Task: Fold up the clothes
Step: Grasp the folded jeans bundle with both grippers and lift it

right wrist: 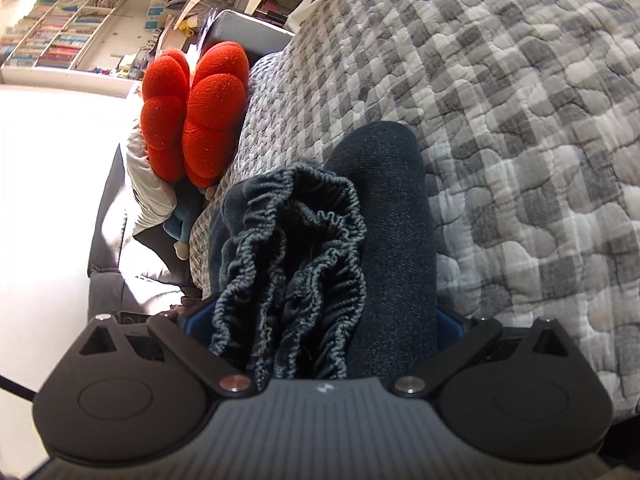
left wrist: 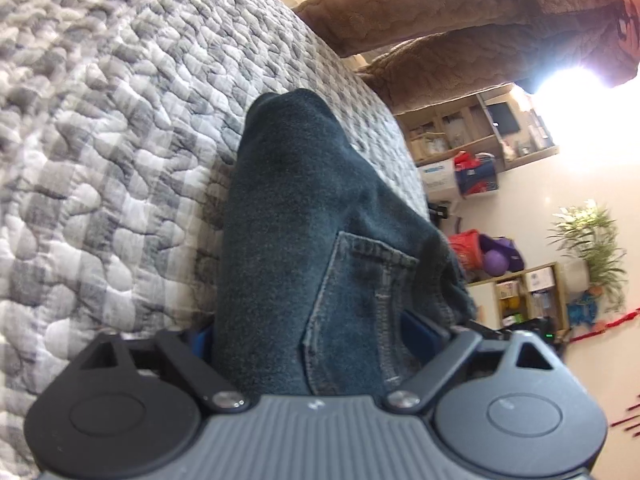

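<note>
Jeans of dark blue denim (left wrist: 304,216) lie bunched on the grey-and-white checked quilt (left wrist: 100,140), so we judge folding barely begun: no flat fold shows. On that quilt, their elastic gathered waistband (right wrist: 296,240) sits crumpled, a stitched back pocket (left wrist: 360,280) visible. We cannot tell whether our left gripper (left wrist: 316,332) or right gripper (right wrist: 320,320) clamps the cloth lying between the jaws.

Blown-out window glare (left wrist: 568,80), a washed-out white floor (right wrist: 48,200), fisheye-warped soft edges.
</note>
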`<action>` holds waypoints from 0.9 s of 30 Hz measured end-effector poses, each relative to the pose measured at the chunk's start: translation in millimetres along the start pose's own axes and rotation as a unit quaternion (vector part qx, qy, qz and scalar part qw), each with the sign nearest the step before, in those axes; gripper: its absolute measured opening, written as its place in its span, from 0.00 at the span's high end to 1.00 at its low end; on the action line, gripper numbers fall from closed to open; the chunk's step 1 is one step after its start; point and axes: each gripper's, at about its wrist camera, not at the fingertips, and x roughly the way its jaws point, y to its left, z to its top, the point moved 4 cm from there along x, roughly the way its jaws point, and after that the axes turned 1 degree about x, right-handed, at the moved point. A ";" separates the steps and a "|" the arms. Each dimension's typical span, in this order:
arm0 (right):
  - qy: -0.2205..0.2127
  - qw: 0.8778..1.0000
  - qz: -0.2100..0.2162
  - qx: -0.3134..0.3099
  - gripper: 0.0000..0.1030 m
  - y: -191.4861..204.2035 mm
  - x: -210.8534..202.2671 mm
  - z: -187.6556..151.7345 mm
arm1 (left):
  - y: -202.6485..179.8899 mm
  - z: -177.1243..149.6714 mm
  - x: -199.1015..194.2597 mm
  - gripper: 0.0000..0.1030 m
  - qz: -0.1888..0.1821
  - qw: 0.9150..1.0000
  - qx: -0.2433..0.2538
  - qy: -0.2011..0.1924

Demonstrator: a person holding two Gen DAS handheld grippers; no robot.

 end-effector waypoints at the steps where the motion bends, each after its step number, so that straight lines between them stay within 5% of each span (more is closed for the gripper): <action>1: -0.003 1.000 -0.003 -0.013 0.09 5.3 1.7 -1.1 | -0.8 -0.6 -3.3 0.45 0.004 1.000 0.001 -0.006; 9: -0.021 0.997 0.015 -0.072 0.14 47.3 15.4 11.0 | -7.4 1.8 -43.7 0.50 0.004 0.998 0.019 -0.058; 12: -0.007 0.997 0.024 -0.073 0.14 53.5 30.9 19.3 | -1.7 4.5 -50.0 0.44 0.014 0.997 0.023 -0.071; 16: 0.019 0.998 -0.003 -0.065 0.09 44.3 51.8 22.3 | 22.1 0.4 -34.8 0.34 0.024 0.999 -0.002 -0.040; 20: 0.031 0.998 -0.003 -0.061 0.00 31.8 57.2 20.9 | 37.6 -0.5 -24.5 0.27 -0.014 0.999 -0.010 -0.037; 25: 0.026 0.998 0.020 -0.058 0.00 18.0 52.8 18.9 | 43.2 3.7 -20.1 0.30 -0.042 0.997 -0.025 -0.057; 27: 0.014 0.998 0.032 -0.061 0.00 18.4 51.4 17.1 | 40.8 1.9 -20.7 0.40 -0.025 0.997 -0.014 -0.068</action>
